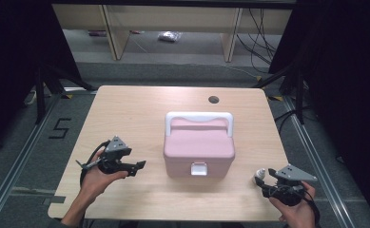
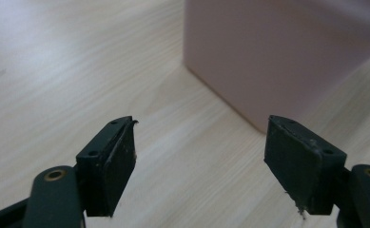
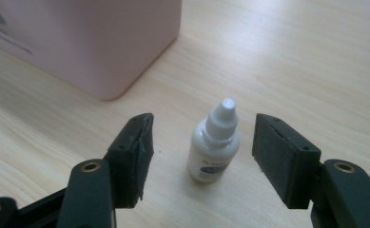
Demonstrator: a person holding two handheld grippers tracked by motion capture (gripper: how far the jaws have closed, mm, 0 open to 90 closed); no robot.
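Right of the pink box (image 1: 199, 148), near the tabletop's (image 1: 140, 111) front edge, a small white dropper bottle (image 3: 213, 142) stands upright between the right gripper's (image 3: 201, 152) jaws, which stand apart from it on both sides and hold nothing. I judge this the start or end of a grasp; closing squarely would take it. Little room remains before that edge. Left of the box, the left gripper (image 2: 199, 149) hangs wide open and empty, over bare wood.

I count one pink box (image 1: 199, 147) at centre of the surface (image 1: 125, 118), one white dropper bottle (image 3: 214, 142) at 4 o'clock, and two tools: left tool (image 1: 137, 167), right tool (image 1: 264, 183).
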